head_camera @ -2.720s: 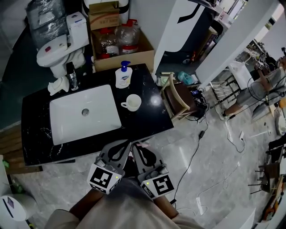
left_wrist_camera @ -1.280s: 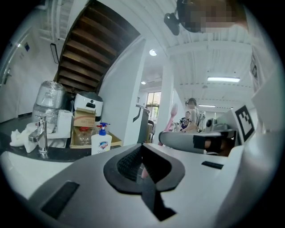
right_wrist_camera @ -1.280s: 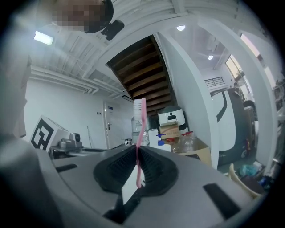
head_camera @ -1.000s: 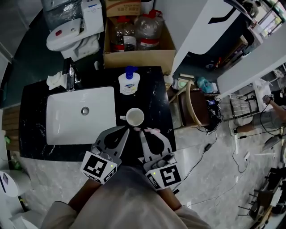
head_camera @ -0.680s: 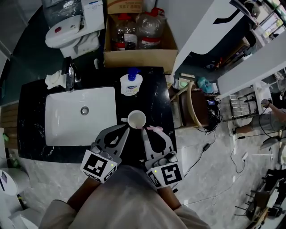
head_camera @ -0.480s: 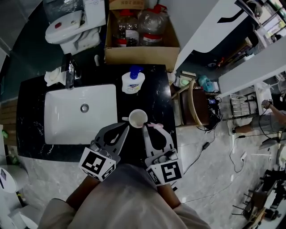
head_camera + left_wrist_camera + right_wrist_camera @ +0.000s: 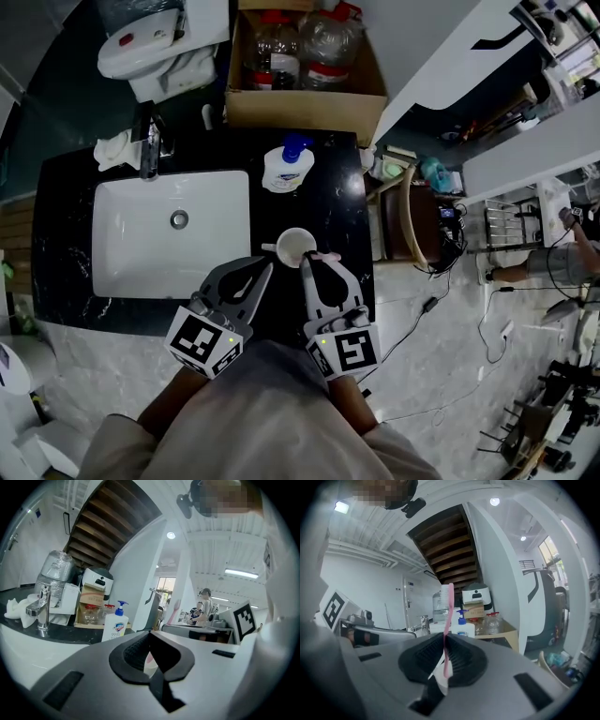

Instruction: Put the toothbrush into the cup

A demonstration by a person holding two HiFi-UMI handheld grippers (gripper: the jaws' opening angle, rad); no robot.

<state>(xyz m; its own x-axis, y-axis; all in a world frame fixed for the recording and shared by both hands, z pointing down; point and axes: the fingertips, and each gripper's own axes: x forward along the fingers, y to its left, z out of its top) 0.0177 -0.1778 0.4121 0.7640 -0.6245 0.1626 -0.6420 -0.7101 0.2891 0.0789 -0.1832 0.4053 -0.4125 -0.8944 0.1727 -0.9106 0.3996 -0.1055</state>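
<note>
The white cup (image 7: 296,247) stands on the black counter (image 7: 66,234), close to its front edge and just right of the white sink (image 7: 141,253). Its handle points toward the sink. The mouth faces up, and only the cup's own white inside shows in the head view.

The right gripper (image 7: 305,260) has its jaws clamped on the handle of the pink toothbrush (image 7: 448,616). In the right gripper view the brush stands nearly upright between the ribbed pads, bristle end up. From the head view, a short pink length of the toothbrush (image 7: 325,255) shows just beside the cup's right rim, outside the cup. Whether it touches the rim cannot be told.

The left gripper (image 7: 269,266) sits at the cup's front left, near the handle. Its jaw tips are pressed together with nothing between them, as the left gripper view shows (image 7: 150,632).

Behind the cup, toward the counter's back edge, stands a hand soap pump bottle (image 7: 287,169) with a blue pump.

Past the back edge sits an open cardboard box (image 7: 300,108) holding clear plastic bottles (image 7: 283,58) with red caps.

The sink basin shows only its drain (image 7: 179,219). A chrome faucet (image 7: 150,150) stands at its back left corner, with a crumpled white cloth (image 7: 112,150) beside it.
</note>
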